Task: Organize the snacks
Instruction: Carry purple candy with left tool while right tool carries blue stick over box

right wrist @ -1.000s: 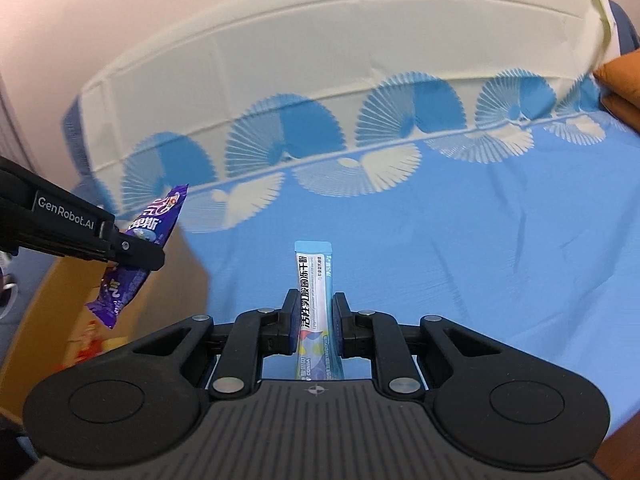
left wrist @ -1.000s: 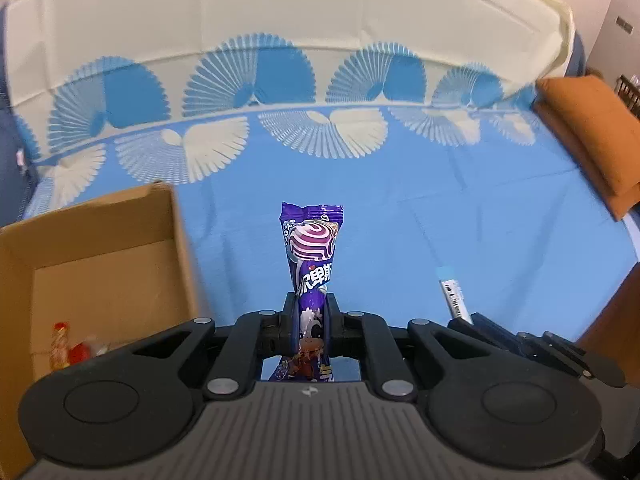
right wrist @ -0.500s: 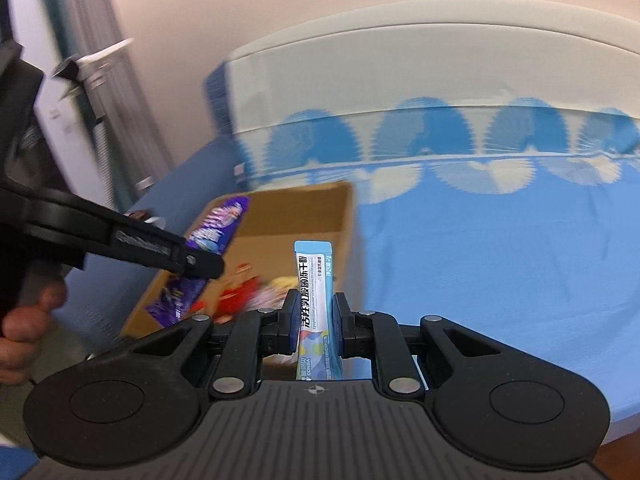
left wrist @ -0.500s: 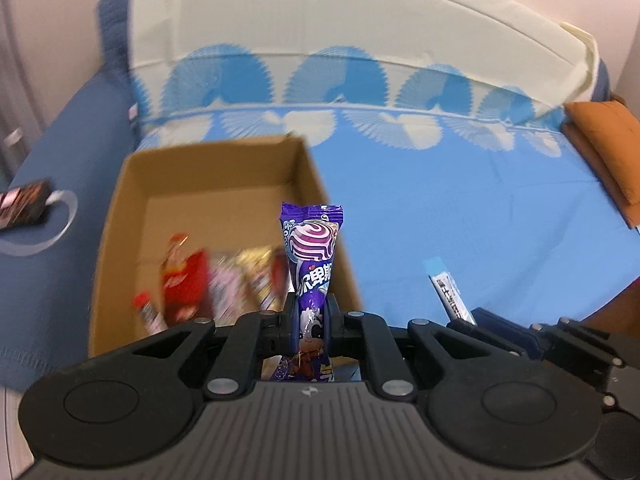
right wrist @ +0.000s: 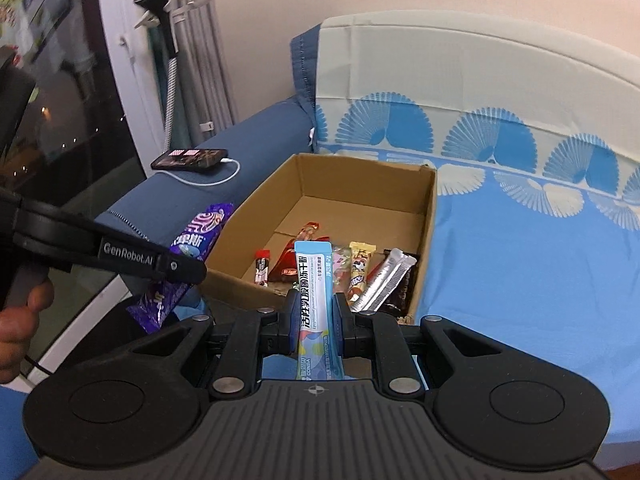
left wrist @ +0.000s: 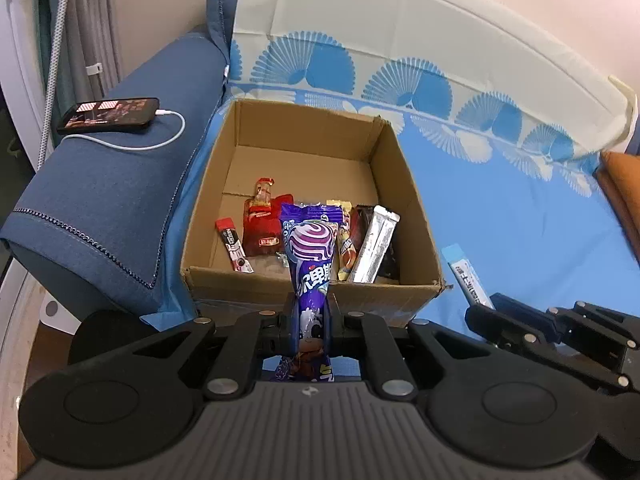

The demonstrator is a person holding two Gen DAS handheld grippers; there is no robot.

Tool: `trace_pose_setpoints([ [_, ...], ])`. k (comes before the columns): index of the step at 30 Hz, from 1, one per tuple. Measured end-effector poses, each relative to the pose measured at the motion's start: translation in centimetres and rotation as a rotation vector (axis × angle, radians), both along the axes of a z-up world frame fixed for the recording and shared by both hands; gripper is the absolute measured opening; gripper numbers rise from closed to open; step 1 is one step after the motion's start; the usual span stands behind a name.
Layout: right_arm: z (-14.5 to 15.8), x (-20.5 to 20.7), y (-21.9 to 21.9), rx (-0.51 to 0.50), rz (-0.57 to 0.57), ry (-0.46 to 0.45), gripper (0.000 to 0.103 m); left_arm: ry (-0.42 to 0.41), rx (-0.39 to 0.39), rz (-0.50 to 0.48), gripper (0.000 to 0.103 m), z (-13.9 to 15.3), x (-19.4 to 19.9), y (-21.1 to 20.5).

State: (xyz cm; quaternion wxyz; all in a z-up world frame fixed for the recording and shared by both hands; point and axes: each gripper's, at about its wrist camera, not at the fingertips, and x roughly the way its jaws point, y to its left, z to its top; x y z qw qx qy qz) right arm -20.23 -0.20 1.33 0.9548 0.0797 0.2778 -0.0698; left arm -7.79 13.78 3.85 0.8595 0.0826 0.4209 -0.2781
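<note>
My left gripper (left wrist: 307, 310) is shut on a purple swirl-print candy packet (left wrist: 310, 256), held upright just in front of the near wall of an open cardboard box (left wrist: 308, 286). My right gripper (right wrist: 316, 316) is shut on a light blue stick sachet (right wrist: 314, 280), also just before the box's (right wrist: 428, 216) near edge. Inside the box lie several snacks: a red packet (left wrist: 262, 226), a small red-black stick (left wrist: 234, 244), a silver stick (left wrist: 374, 250), a yellow bar (right wrist: 360, 268). The left gripper and purple packet (right wrist: 192, 248) show at the left of the right wrist view.
The box sits on a blue fan-print sheet (left wrist: 520, 220) beside a dark blue sofa arm (left wrist: 108, 196). A phone (left wrist: 108, 114) with a white cable lies on that arm. An orange cushion (left wrist: 624, 184) is at the far right. A window and curtain (right wrist: 72, 80) stand at the left.
Both grippers have swung left, from facing the open sheet to facing the cardboard box, and come close to its near wall. Each still holds its snack.
</note>
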Motion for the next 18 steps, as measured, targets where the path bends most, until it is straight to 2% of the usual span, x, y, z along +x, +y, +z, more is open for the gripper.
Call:
trace_pose_setpoints([
  [18,-0.04,0.04,0.57,-0.034,0.006,0.02,0.018,-0.011,-0.023,-0.009,0.012,0.33,-0.42,0.17],
])
